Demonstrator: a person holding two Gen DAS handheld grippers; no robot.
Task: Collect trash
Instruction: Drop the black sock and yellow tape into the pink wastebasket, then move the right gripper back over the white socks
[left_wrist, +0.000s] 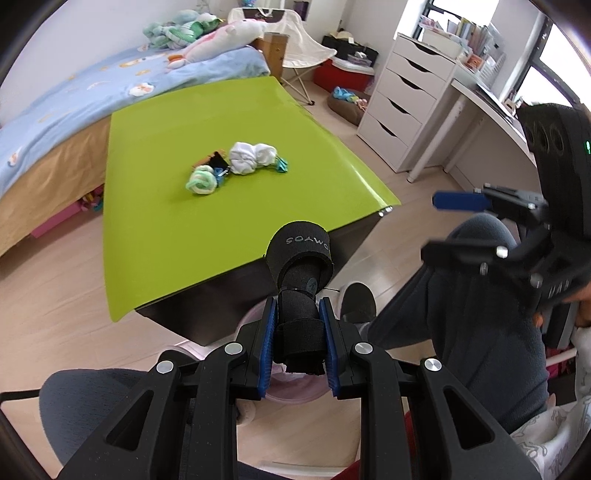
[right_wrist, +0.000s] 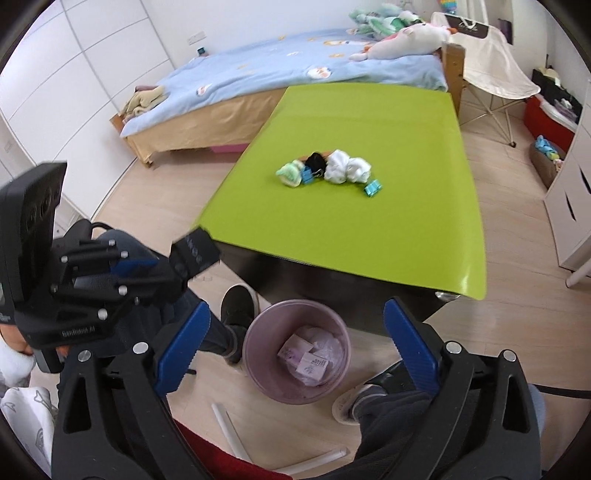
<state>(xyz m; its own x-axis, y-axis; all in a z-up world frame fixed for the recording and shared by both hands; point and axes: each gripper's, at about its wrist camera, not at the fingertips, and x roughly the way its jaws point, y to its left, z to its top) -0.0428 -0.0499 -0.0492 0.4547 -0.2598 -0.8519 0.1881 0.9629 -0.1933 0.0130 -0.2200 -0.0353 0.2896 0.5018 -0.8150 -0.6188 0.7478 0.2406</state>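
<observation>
My left gripper is shut on a rolled black strap marked DOMYOS, held off the green table's near edge, above a pink trash bin that shows only in part under the jaws. In the right wrist view the strap sticks out of the left gripper at the left. The bin stands on the floor under the table's front edge with papers inside. My right gripper is open and empty, above the bin. On the green table lie a white sock bundle, a green sock ball, a black item and blue binder clips.
A bed with blue cover stands behind the table. A white drawer unit and desk are at the right. A folding chair is at the back. The person's legs and shoes are beside the bin. White sticks lie on the floor.
</observation>
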